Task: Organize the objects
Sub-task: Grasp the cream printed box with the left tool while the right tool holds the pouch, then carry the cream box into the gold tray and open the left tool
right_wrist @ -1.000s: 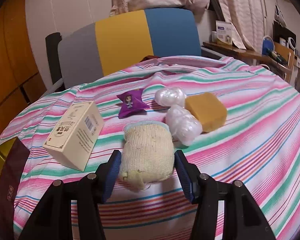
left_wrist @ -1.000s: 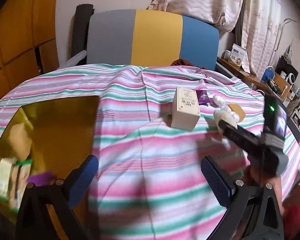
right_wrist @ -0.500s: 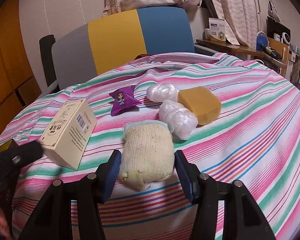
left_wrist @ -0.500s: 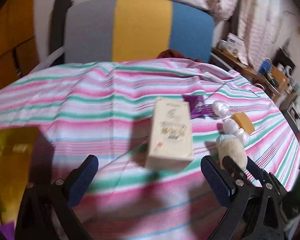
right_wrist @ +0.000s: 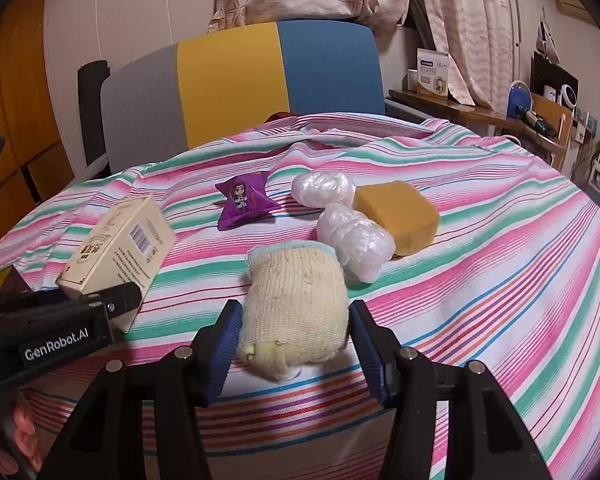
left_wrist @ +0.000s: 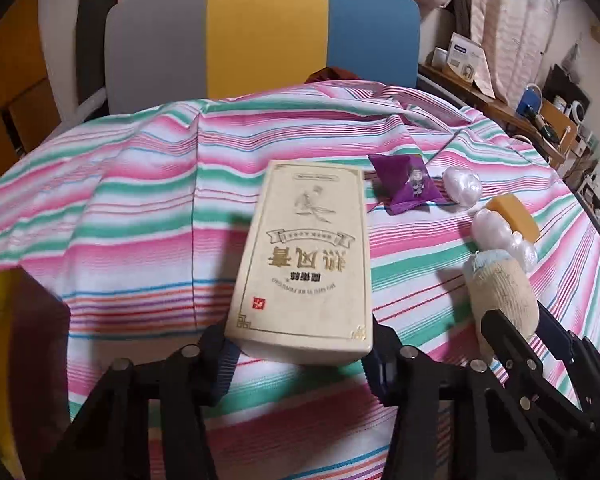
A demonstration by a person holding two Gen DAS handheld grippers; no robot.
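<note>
Left gripper (left_wrist: 300,354) jaws clamped on cream box (left_wrist: 306,256) near end; lift level. Right gripper (right_wrist: 294,344) pinches knitted roll (right_wrist: 296,300)

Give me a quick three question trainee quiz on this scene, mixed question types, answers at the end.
1. True or false: the left claw has its fingers on either side of the cream box.
2. What sits between the right claw fingers? A) purple packet B) knitted roll C) yellow sponge
3. Fill in: the yellow sponge touches a ____ plastic-wrapped bundle.

Key: 1 true; 2 B, the knitted roll; 3 white.
</note>
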